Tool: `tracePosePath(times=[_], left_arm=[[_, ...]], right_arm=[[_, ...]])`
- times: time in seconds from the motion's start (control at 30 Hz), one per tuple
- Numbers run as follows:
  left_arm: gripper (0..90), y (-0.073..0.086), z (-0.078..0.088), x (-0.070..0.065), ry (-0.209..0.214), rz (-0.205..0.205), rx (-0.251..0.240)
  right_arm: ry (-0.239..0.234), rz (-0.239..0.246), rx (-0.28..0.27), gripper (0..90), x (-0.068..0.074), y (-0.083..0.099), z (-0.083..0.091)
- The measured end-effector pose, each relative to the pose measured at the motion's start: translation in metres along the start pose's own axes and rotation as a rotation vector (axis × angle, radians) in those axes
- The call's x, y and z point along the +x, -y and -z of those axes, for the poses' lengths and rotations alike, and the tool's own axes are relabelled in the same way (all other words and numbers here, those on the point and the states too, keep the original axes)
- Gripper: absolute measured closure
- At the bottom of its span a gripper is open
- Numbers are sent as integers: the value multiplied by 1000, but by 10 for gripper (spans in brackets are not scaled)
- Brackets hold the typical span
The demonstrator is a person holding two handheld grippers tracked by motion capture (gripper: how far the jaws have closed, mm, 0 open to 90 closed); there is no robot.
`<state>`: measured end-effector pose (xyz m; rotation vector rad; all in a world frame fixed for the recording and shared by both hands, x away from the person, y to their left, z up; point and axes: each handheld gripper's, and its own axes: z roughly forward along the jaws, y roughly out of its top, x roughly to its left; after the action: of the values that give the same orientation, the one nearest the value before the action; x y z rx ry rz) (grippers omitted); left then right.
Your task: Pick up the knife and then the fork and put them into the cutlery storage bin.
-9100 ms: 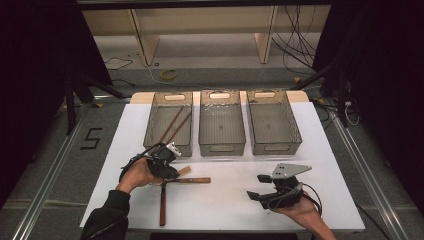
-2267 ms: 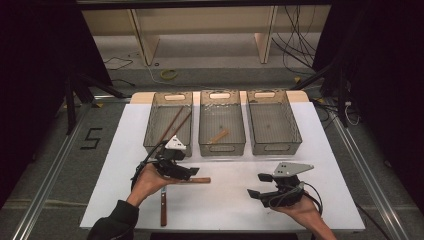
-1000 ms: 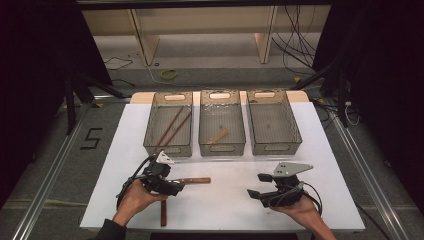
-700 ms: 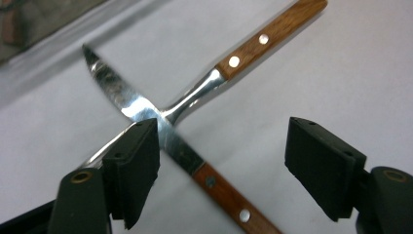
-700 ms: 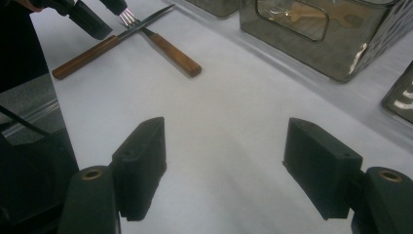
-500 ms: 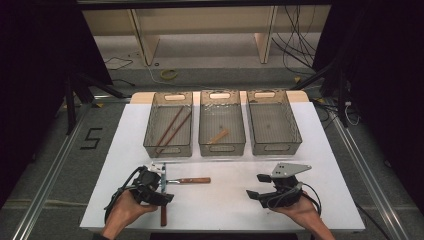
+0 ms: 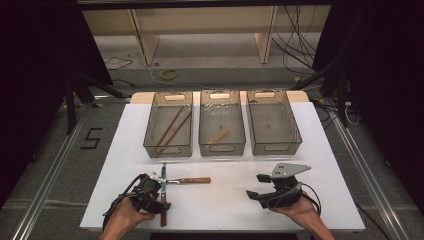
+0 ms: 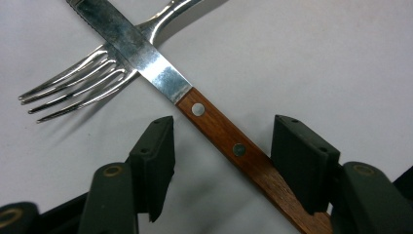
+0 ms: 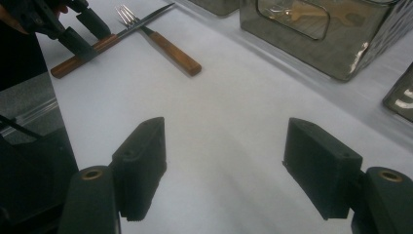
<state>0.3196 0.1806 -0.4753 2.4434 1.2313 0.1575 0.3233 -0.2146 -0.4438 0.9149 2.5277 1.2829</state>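
Wood-handled knife [image 8: 229, 144] now sits between the left gripper [image 7: 159, 194] pads: that gripper came back from the trays to the near-left part of the white surface [image 7: 225, 210] and dropped over the handle. Its jaws have just been closing, but in the left gripper view there is visible gap on both sides of the handle, so the pads are not pressing yet. Counts as open, not a grip.

Meaning: looks like a cutlery sort into the three mesh trays. Left tray [image 7: 169, 125] has two long brown sticks, likely chopsticks; middle tray [image 7: 222, 124] now has a short wooden piece that wasn't there nine seconds back; right tray [image 7: 272, 122] looks empty. My read is the knife is the next pick, with the fork [image 8: 83, 87] after it.

Knife orientation: in the high view its long axis runs roughly front-to-back, handle end toward the person, blade pointing away toward the trays. The blade lies over the fork near the tines, so they cross and touch there. The fork lies crosswise, its wooden handle [image 7: 194, 180] pointing right, tines left. The jaws straddle the handle across its width, just behind the two rivets, which is a sane grasp axis.

Risk, as a guess: lifting the knife may drag the fork where they overlap.

Right gripper [image 7: 260, 187] rests on the surface at near-right, jaws wide apart, nothing between them.
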Motion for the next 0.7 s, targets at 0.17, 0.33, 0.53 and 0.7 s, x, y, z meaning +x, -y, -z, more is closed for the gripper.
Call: tracePosePath(times=[0.17, 0.33, 0.53, 0.7], left_arm=[[462, 3, 2, -5, -5, -37, 25], [523, 4, 3, -4, -14, -54, 31], [629, 5, 4, -1, -19, -62, 28], [704, 6, 4, 3, -10, -59, 22]], right_arm=[[2, 1, -2, 326, 0, 0, 0], [4, 1, -2, 326, 0, 0, 0], [5, 2, -1, 327, 0, 0, 0], [6, 2, -1, 327, 0, 0, 1]])
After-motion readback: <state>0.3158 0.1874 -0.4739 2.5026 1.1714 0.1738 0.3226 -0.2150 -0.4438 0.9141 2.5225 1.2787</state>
